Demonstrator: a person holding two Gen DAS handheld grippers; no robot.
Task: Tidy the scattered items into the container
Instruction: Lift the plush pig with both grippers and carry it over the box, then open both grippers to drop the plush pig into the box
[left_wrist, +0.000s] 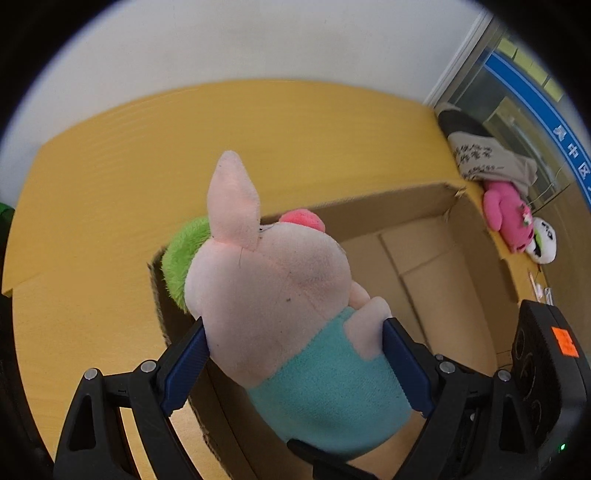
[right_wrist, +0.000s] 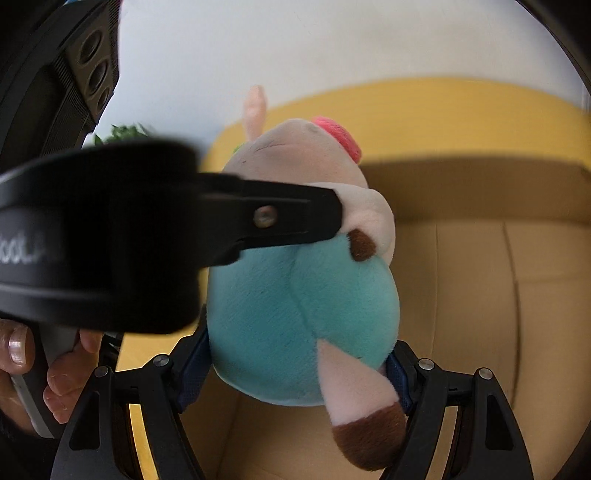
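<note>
A pale-pink plush pig in a teal outfit (left_wrist: 295, 295) hangs over an open brown cardboard box (left_wrist: 424, 236), gripped from both sides by two black hand-held grippers. In the left wrist view, the left gripper (left_wrist: 295, 354) pinches the toy at its middle, blue pads (left_wrist: 188, 362) pressed into the plush at lower centre of the frame. In the right wrist view, the right gripper (right_wrist: 301, 363) clamps the teal lower body (right_wrist: 295, 314) at the bottom of the frame, a brown-tipped leg (right_wrist: 365, 432) dangling in front of it; the left gripper's black finger crosses from the left edge to the toy's arm, and a person's fingers (right_wrist: 22, 347) grip its handle at lower left.

The box sits on a yellow wood-grain tabletop (left_wrist: 129, 166) that fills the middle of the left view, its flaps lying flat on the box floor. A plain white wall (left_wrist: 258, 40) rises behind the table. At the right edge of the left view, beyond the box, lie a bright pink plush toy (left_wrist: 506, 218), a white round plush toy (left_wrist: 543, 240) and a beige printed cloth (left_wrist: 487, 158), beside a glass partition with a blue band (left_wrist: 535, 96).
</note>
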